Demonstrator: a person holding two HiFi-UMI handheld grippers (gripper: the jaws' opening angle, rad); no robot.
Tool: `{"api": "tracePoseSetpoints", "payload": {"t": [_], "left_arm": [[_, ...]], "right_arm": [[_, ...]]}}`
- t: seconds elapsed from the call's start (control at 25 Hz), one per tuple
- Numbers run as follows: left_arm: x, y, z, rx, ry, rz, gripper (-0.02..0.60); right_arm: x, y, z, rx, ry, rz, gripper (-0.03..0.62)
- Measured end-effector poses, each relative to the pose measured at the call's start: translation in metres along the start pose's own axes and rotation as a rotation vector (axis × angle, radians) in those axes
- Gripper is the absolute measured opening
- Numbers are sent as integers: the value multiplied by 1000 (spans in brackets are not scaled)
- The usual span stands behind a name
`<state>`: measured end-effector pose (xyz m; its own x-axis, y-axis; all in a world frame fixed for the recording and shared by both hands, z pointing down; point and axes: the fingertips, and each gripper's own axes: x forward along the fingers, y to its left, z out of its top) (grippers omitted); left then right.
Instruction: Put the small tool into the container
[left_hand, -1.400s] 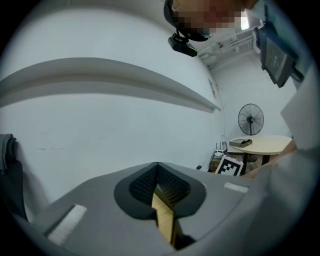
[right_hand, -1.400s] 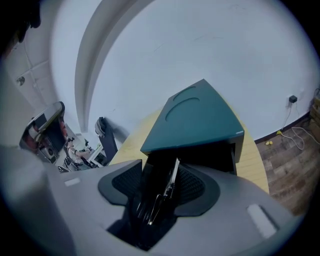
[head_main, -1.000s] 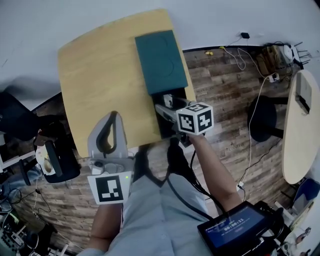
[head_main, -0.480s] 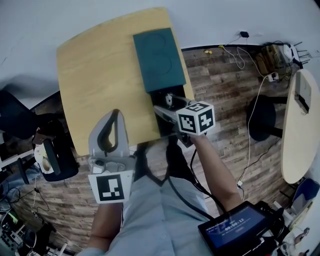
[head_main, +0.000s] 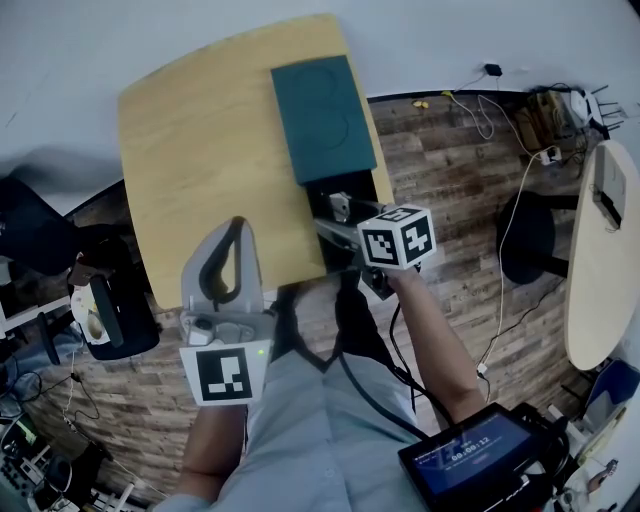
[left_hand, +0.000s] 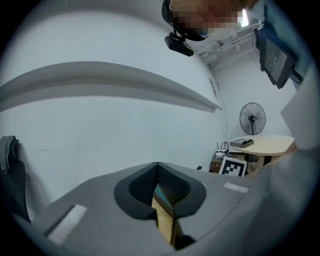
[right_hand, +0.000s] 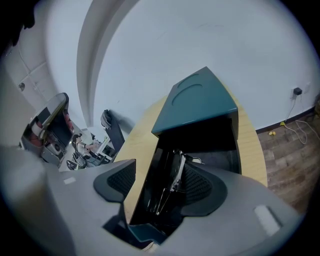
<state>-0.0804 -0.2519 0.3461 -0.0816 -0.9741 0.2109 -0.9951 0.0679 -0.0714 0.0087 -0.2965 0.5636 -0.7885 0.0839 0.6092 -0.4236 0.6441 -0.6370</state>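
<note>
A teal container (head_main: 322, 118) stands on the right side of the wooden table (head_main: 200, 170), its lid (right_hand: 200, 102) raised over a black inside (right_hand: 210, 137). The small tool (right_hand: 172, 182), thin and metallic, lies inside the container. My right gripper (right_hand: 157, 175) hovers over that opening (head_main: 335, 215). Its jaws are opening and stand wide. The tool shows between them, close to the right pad (right_hand: 200, 185), and no pad presses on it. My left gripper (head_main: 232, 240) hangs at the table's near edge, shut (left_hand: 157, 166) and holding nothing.
A round pale table (head_main: 600, 250) and a black stool (head_main: 525, 235) stand on the wood floor to the right, with cables nearby. A black chair (head_main: 115, 320) is at the left. A screen (head_main: 470, 460) hangs at the person's waist. A fan (left_hand: 252, 118) stands by the wall.
The right gripper has stayed over the open container and shifted only slightly. The left gripper has hardly moved.
</note>
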Motion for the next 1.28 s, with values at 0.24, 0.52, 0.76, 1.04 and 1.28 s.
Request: {"api": "tracePoseSetpoints", "payload": {"t": [0.24, 0.52, 0.76, 1.04, 1.28], "left_arm": [[1, 2, 0, -1, -1, 0, 11], [3, 1, 0, 1, -1, -6, 11], [5, 0, 3, 1, -5, -14, 11], [8, -3, 9, 8, -15, -21, 11], [7, -14, 27, 0, -54, -26, 11]], "right_arm": [[-5, -1, -2, -32, 4, -51, 304], [-17, 1, 5, -21, -19, -90, 304], [-20, -2, 9, -23, -26, -113, 304], [-29, -5, 12, -14, -54, -125, 304], [-62, 10, 28, -23, -140, -118, 304]]}}
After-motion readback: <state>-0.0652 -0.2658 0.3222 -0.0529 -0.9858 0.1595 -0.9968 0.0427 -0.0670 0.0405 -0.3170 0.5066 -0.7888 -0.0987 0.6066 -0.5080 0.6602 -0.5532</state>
